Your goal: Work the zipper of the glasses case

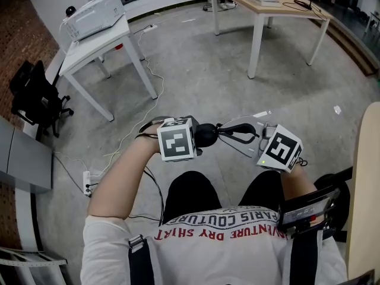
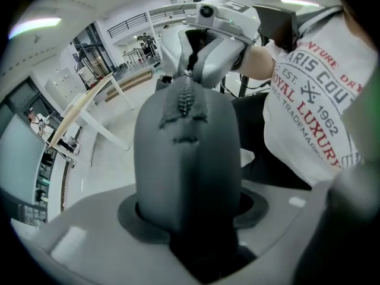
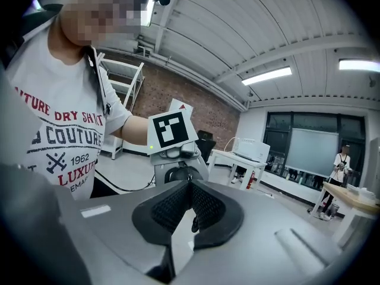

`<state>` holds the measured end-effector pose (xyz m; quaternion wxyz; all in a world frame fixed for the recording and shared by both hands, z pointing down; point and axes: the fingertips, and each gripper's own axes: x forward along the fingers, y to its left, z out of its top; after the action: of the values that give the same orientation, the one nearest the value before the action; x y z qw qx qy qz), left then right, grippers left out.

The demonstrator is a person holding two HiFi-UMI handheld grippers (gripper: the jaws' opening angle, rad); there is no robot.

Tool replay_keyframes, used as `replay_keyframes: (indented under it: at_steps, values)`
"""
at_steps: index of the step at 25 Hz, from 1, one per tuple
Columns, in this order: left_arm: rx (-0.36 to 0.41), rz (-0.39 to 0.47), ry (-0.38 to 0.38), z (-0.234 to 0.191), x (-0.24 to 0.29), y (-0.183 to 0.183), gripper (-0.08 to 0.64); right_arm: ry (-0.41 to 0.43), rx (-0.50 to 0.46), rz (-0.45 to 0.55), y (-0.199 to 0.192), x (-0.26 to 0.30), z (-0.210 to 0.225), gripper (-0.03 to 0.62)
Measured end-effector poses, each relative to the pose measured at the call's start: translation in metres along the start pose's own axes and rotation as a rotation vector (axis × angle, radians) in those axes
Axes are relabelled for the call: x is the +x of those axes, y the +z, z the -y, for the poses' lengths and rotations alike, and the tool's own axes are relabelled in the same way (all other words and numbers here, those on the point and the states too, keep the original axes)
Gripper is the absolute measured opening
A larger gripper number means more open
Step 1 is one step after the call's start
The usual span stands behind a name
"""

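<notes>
The right tongs (image 3: 190,189) are pressed almost together at the tips. A small dark tab sits between the ribbed pads, which I take to be the zipper pull (image 3: 193,222). The left tongs (image 1: 197,139) are clamped around one rounded end of the glasses case (image 2: 187,159), which fills the space between them.

The case is off any desk, held in the air in front of the person's lap, bridged between the two tongs. Its long axis runs left to right, from the left tongs' hold toward the right tongs. The zipper (image 2: 186,98) lies along the upper seam on that same line, and the free end points right, into the right tongs.

It looks light, with a matte grey fabric skin and a semi-stiff shell. It should keep its shape under a firm clamp and is unlikely to slide, though a hard squeeze could dent it. The body is best held where it is now, by the rounded end. The pull is thin and small and could slip out of the pads. It wants a pinch square on the tab and a draw straight along the seam, with no twisting.

Farther out are a white desk (image 1: 98,46) at far left and a wooden desk (image 1: 261,8) at far right on the concrete floor (image 1: 202,76).
</notes>
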<state>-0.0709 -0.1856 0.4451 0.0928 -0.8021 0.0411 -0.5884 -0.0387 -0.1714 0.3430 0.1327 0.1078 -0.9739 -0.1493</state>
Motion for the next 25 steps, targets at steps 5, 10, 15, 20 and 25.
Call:
replay_keyframes:
  at_steps: [5,10,15,20,25]
  values:
    - [-0.002,0.026,0.021,-0.003,-0.002,0.003,0.242,0.02,-0.006,0.006,0.003,-0.002,0.001,-0.003]
    - [0.022,0.054,0.074,-0.009,-0.004,0.006,0.242,0.025,0.005,0.019,0.007,-0.003,0.002,-0.005]
    - [0.078,0.067,0.169,-0.02,-0.005,0.008,0.24,0.025,-0.008,0.018,0.008,-0.006,0.002,-0.005]
    - [0.147,0.076,0.288,-0.032,-0.011,0.01,0.238,0.035,-0.006,0.028,0.01,-0.007,0.003,-0.005]
    - [0.188,0.109,0.344,-0.039,-0.018,0.009,0.238,0.028,0.03,0.037,0.01,-0.009,0.007,-0.005]
